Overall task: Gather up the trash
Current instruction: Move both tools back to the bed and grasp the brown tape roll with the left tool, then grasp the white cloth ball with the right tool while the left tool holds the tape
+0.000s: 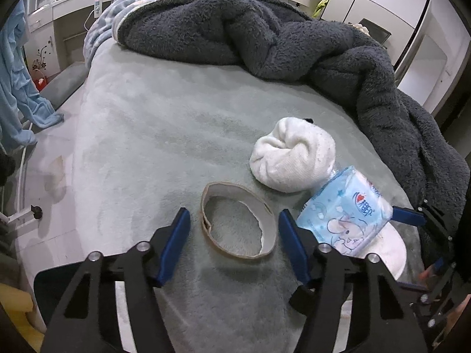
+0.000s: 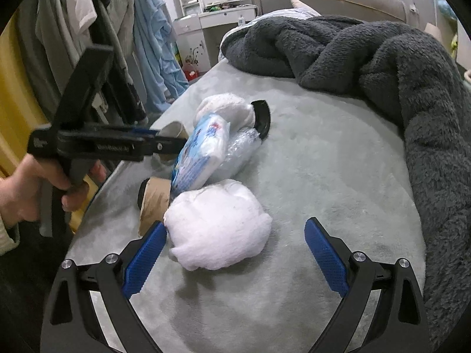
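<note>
On the pale green bed cover (image 1: 147, 135) lie a brown cardboard ring (image 1: 238, 223), a rolled white sock (image 1: 291, 158), a blue tissue pack (image 1: 347, 217) and a white wad (image 2: 217, 229). My left gripper (image 1: 232, 235) is open, its blue fingers on either side of the cardboard ring. My right gripper (image 2: 235, 253) is open, just in front of the white wad, whose left edge is next to the left finger. In the right wrist view the left gripper (image 2: 164, 141) reaches in from the left, beside the tissue pack (image 2: 200, 158), a cardboard tube (image 2: 154, 203) and clear plastic wrap (image 2: 241, 150).
A bunched dark grey fleece blanket (image 1: 265, 38) covers the far and right side of the bed (image 2: 412, 94). Hanging clothes (image 2: 147, 35) and a white dresser (image 2: 206, 23) stand to the left of the bed. A black curved piece (image 2: 263, 117) lies by the sock.
</note>
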Motion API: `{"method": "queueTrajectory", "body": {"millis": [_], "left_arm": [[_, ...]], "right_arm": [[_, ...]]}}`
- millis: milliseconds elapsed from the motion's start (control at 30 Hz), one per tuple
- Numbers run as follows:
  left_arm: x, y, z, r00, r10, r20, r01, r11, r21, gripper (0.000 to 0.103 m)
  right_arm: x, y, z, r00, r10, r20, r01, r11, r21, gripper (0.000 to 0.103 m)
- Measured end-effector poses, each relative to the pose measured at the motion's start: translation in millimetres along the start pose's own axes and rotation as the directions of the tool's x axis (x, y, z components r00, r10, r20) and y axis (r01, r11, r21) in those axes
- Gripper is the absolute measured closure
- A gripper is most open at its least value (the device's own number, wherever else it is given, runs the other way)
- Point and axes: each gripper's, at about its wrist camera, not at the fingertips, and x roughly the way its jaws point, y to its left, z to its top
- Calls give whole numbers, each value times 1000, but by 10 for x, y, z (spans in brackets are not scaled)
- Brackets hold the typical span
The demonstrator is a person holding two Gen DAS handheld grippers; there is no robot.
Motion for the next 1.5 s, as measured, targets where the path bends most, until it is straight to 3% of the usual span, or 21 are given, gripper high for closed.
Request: {"method": "queueTrajectory", "body": {"millis": [167,333,467,600,933,1167,1500], "left_arm": [[29,25,3,1000,11,2,-10,1000,-6,53],[-11,43,16,1000,-1,21,2,1000,-16,54],[-85,0,19,999,-13,41,13,1000,7,54],[-150,-67,17,998,-16,55,13,999,43,54],[-373,-181,-32,996,-29,89,20,995,95,54],[-583,-163,-98,994,-22,103,12,995,95,54],[-923,-76,-132,992,-2,125,-7,997,71,54]], "right_arm": [[-24,-75,-29,999,35,18,-36,998,46,7],[50,-63,-7,999,51,15,-51,997,54,9],[153,-66,21,996,93,-2,-93,993,79,33],[157,17,30,995,94,-21,-92,994,56,47],[-137,12,181,999,-53,8,53,998,42,50],[-374,146,317,980,-186,76,183,982,39,50],[-594,480,431,959,-235,159,231,972,47,50]]}}
